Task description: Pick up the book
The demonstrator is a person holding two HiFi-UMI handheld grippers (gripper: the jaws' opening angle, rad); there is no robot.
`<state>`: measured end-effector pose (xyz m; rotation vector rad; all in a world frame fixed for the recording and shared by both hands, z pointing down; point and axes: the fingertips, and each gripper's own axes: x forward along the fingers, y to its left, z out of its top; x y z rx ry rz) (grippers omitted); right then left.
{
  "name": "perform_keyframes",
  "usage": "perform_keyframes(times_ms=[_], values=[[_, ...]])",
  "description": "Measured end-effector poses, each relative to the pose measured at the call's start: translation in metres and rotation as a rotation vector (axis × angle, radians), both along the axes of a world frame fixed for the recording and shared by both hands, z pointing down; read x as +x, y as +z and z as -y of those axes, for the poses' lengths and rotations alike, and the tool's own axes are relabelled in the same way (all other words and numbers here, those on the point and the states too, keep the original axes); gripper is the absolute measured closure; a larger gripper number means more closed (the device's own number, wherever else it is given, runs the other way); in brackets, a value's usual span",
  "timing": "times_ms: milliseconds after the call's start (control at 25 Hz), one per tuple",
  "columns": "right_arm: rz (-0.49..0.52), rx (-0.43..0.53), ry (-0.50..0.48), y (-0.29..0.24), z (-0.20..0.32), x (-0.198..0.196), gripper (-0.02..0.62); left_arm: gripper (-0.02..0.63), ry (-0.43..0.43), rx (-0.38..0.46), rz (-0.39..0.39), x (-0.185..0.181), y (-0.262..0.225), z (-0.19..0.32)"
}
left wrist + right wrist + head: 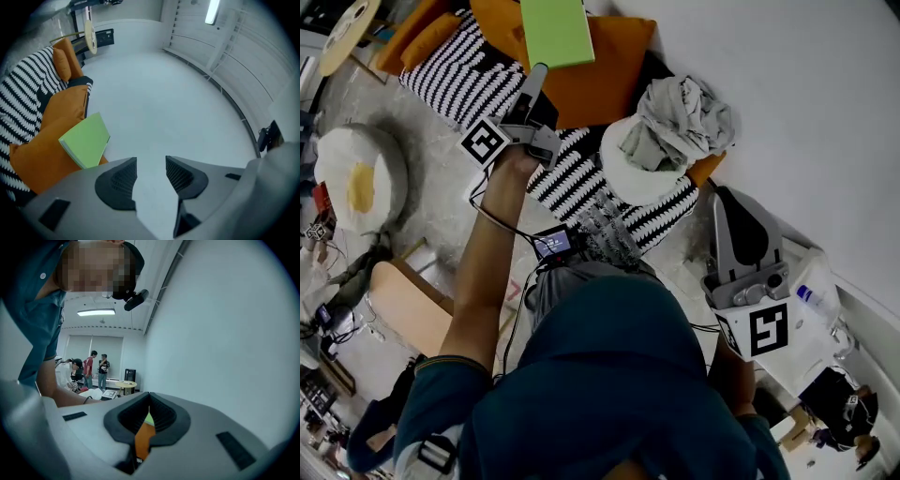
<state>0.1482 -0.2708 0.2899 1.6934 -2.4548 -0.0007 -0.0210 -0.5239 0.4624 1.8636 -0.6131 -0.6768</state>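
— How far along is the pick-up?

— Hardly begun, I'd judge. The orange cushion [609, 80] carries the green book [555, 33] at its far edge, lying flat, with nothing gripping it. My left gripper [538, 73] is just short of the book. Its jaws stand partly apart with nothing between them, and in the left gripper view the book lies off to one side. My right gripper [736, 202] hangs near the wall, its jaws together and empty. I have yet to line up on the book's edge, close on it and lift.

— And what's around it?

— A white wall [806, 84] runs along one side. A black-and-white striped throw [459, 75] lies under the cushion. A fried-egg cushion [356, 178] sits on the floor. At the throw's near corner a white round cushion [628, 173] holds a crumpled grey cloth [680, 117]. The right gripper view shows people [96, 364] by a small round table [125, 384] at the room's far end.
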Motion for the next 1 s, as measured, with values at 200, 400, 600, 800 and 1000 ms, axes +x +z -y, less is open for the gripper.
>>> perform_keyframes(times_ms=[200, 400, 600, 800, 1000], values=[[-0.009, -0.022, 0.030, 0.006, 0.011, 0.001, 0.581, 0.347, -0.018, -0.093, 0.020, 0.003, 0.052, 0.028], [-0.015, -0.047, 0.047, 0.011, 0.022, 0.001, 0.581, 0.261, -0.059, -0.216, 0.054, 0.006, 0.110, 0.051], [-0.019, -0.081, 0.063, 0.021, 0.027, 0.001, 0.581, 0.218, -0.098, -0.298, 0.063, 0.002, 0.157, 0.067], [-0.030, -0.108, 0.086, 0.029, 0.032, 0.001, 0.581, 0.210, -0.129, -0.366, 0.045, -0.003, 0.192, 0.079], [-0.006, -0.168, 0.114, 0.040, 0.039, -0.002, 0.581, 0.210, -0.151, -0.398, 0.030, -0.004, 0.218, 0.093]])
